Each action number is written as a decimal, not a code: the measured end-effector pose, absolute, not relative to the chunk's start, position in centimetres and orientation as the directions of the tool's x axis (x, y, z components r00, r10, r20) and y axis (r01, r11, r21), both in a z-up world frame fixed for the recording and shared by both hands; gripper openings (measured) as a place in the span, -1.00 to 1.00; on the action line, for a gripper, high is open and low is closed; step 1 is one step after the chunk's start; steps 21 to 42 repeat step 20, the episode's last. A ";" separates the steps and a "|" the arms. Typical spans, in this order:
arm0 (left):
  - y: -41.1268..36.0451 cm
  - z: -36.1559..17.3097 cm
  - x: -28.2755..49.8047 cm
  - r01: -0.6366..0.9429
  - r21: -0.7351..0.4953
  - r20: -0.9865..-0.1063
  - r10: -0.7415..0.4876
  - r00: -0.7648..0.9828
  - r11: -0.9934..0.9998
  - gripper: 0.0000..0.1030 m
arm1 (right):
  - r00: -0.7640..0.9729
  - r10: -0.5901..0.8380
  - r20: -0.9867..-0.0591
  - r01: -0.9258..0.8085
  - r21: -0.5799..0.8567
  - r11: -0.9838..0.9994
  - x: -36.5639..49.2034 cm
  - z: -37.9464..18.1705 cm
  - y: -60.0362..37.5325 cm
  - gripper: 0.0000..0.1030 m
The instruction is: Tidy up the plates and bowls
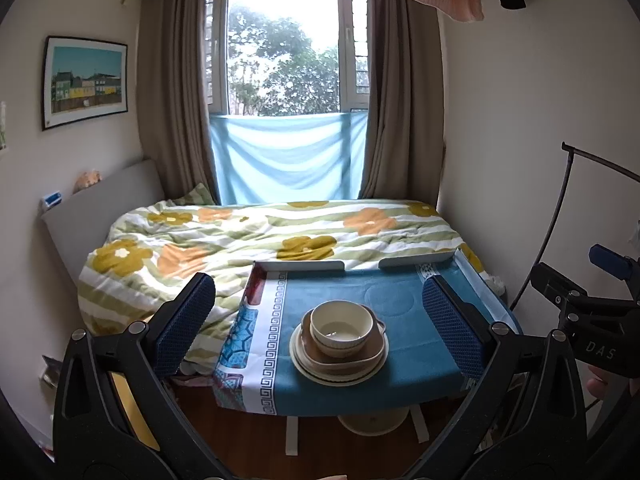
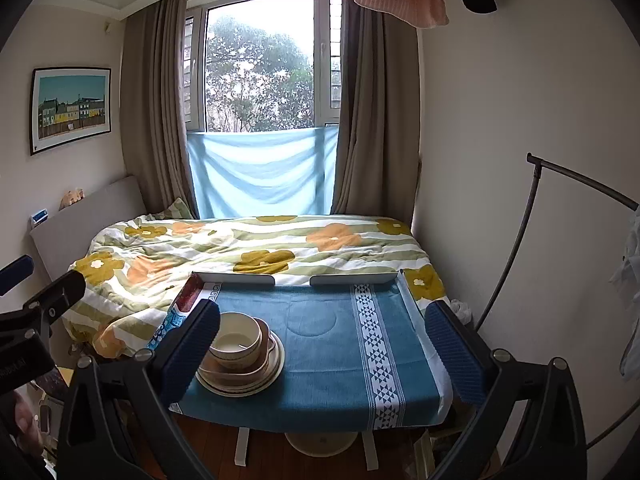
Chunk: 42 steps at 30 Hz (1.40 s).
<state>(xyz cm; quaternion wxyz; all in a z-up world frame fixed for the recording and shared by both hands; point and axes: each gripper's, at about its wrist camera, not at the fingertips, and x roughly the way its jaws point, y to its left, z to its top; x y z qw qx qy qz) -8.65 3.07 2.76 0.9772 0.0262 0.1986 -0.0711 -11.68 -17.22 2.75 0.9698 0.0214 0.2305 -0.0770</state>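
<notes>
Stacked at 7 o'clock on blue woven cloth [image 2: 320,360] over table [image 2: 352,279]: glossy cream ribbed bowl [image 1: 341,327], in brown rounded-square dish [image 1: 360,354], on round cream plates [image 1: 304,364]. Stack's left cut off by pad in right view. Left gripper [image 1: 320,328] and right gripper [image 2: 324,356] wide, empty, textured blue pads [image 1: 186,322]

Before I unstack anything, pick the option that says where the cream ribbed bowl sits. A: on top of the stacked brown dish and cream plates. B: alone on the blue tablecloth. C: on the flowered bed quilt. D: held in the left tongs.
A: the cream ribbed bowl sits atop the brown dish and cream round plates; both tongs are open, off it.
</notes>
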 end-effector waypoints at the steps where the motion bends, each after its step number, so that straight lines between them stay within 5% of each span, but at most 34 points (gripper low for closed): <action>1: 3.1 2.7 -8.6 0.148 0.024 -0.393 -0.127 0.911 0.989 0.99 | 0.880 -0.140 -0.453 0.160 0.006 0.987 -11.6 2.7 -17.2 0.98; 42: 3.0 2.1 -8.1 0.131 0.040 -0.404 -0.104 0.909 0.991 0.99 | 0.873 -0.138 -0.468 0.162 0.011 0.987 -10.9 2.3 -16.8 0.98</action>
